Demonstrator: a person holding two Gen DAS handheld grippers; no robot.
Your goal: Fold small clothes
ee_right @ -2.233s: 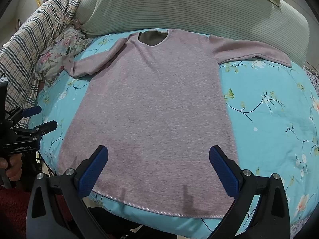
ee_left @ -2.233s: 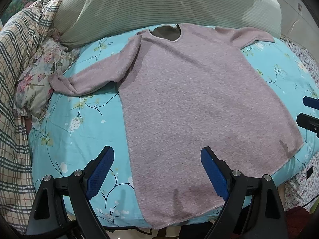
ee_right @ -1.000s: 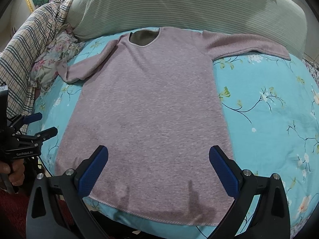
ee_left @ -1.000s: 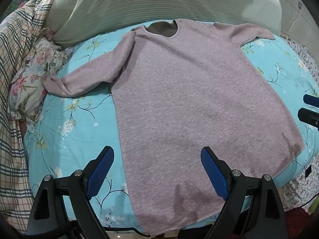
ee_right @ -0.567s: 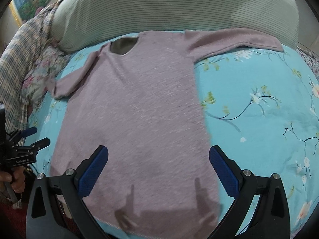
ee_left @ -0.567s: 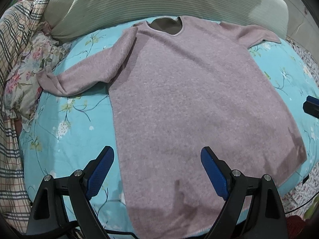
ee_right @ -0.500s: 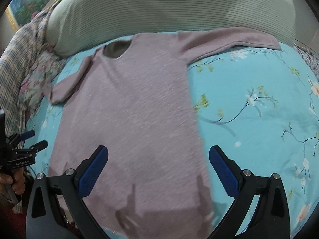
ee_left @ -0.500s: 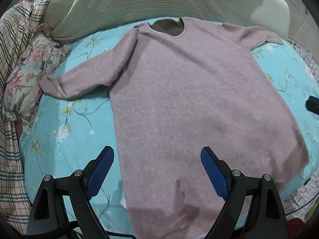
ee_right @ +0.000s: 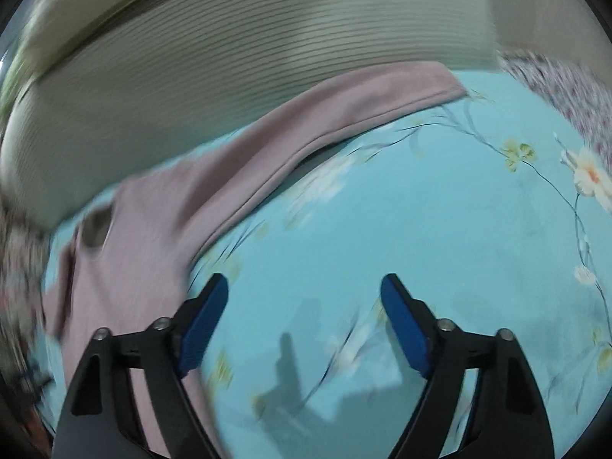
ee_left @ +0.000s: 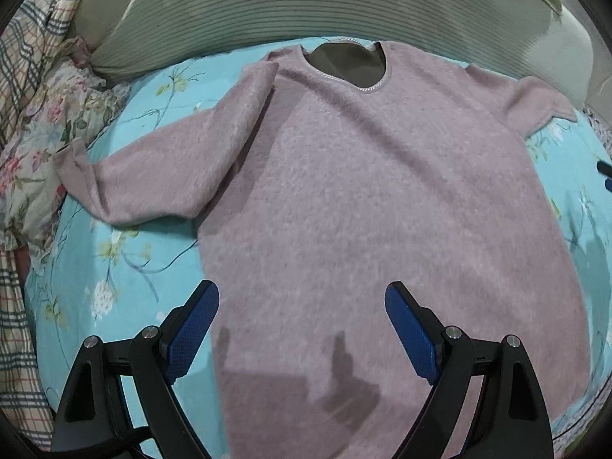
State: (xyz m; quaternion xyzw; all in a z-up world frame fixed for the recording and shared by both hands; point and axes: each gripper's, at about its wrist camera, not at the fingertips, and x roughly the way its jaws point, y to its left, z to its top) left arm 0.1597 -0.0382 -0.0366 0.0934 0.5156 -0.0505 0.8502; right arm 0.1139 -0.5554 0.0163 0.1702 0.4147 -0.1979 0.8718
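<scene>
sweater point(ee_left: 367, 206) flat on bedsheet point(ee_left: 126, 267) | pillow point(ee_left: 306, 4) behind collar | blanket point(ee_left: 26, 76) left of sleeve

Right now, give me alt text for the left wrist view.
A pink long-sleeved top lies flat, neckline away, on a turquoise floral sheet. The open left gripper hovers over its lower part, holding nothing; a striped pillow lies beyond.
</scene>
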